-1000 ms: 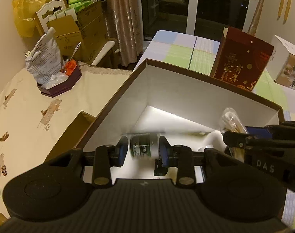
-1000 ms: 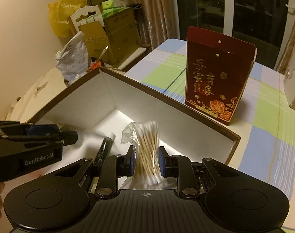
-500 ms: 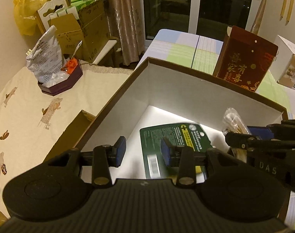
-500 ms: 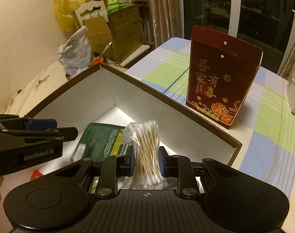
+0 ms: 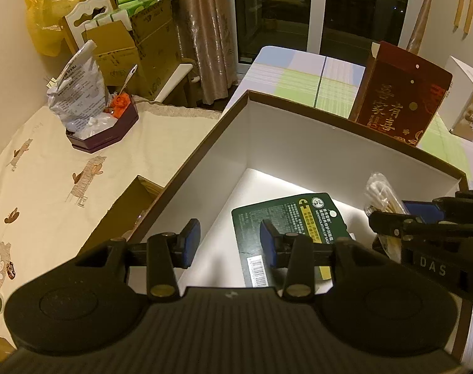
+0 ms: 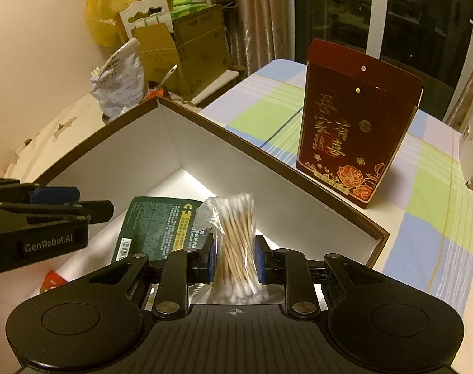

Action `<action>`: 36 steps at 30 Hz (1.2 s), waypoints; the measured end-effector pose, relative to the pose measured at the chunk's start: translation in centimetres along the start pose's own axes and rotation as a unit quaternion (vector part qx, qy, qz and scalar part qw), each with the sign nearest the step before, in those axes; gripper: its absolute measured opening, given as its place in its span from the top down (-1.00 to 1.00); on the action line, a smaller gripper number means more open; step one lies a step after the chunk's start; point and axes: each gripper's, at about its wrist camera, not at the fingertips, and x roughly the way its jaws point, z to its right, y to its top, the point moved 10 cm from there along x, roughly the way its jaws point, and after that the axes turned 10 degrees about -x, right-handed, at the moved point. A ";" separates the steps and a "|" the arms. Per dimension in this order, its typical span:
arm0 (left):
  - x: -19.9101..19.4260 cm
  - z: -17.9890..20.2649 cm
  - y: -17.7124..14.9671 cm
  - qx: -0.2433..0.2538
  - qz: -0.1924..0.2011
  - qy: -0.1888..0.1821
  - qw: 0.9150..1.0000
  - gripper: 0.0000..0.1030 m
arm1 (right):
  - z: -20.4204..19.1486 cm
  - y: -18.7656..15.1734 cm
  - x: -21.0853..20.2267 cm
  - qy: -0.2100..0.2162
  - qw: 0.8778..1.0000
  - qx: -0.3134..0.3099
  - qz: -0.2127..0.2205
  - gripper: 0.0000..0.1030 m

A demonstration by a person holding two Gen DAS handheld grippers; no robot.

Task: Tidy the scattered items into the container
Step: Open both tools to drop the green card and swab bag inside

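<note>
A bag of cotton swabs is being clamped between the blue pads of the right gripper, upright, above the near part of the container, a large open box with white inner walls and a dark brown rim. On the white floor of the box a green packet is lying flat with its barcode toward the camera; it is being seen also in the right view, beside the swabs. The left gripper is being held over the box with its fingers apart and nothing between them. The far corner of the box floor is being left free, and the walls are standing high on the far sides. Just behind the far wall a red gift box is standing upright on a checked tablecloth of green, blue and white. To the left a cream cloth with small animal pictures is being seen, and on it a dark tray with a crumpled bag. Cardboard boxes, a curtain and dark windows are standing behind. Compared with one second ago, the left fingers are now being shown apart, while then a small jar was being held; the green packet is now lying uncovered.
</note>
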 end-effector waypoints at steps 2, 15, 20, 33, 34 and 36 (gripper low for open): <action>0.0 -0.1 0.0 -0.001 0.001 0.000 1.000 0.24 | -0.1 0.0 0.0 -0.001 1.000 -0.003 0.000 0.48; -0.4 -0.7 0.6 -0.011 0.009 0.000 1.000 -0.04 | -1.7 0.2 -0.5 -0.011 0.997 -0.070 0.010 -0.56; -0.6 -0.7 0.6 -0.012 0.010 0.000 1.000 -0.14 | -1.6 -0.2 -1.1 -0.014 0.998 -0.066 0.007 -0.56; -4.3 0.0 0.2 0.013 0.031 0.001 0.999 -0.44 | -3.4 -1.4 -5.9 -0.006 0.999 -0.034 0.027 -0.94; -4.8 0.0 0.1 0.013 0.033 -0.002 0.999 -0.44 | -3.6 -1.5 -6.4 -0.008 0.999 -0.032 0.027 -0.94; -5.8 0.1 -0.1 0.011 0.035 -0.007 0.999 -0.45 | -3.9 -1.9 -7.5 -0.010 0.999 -0.030 0.029 -0.94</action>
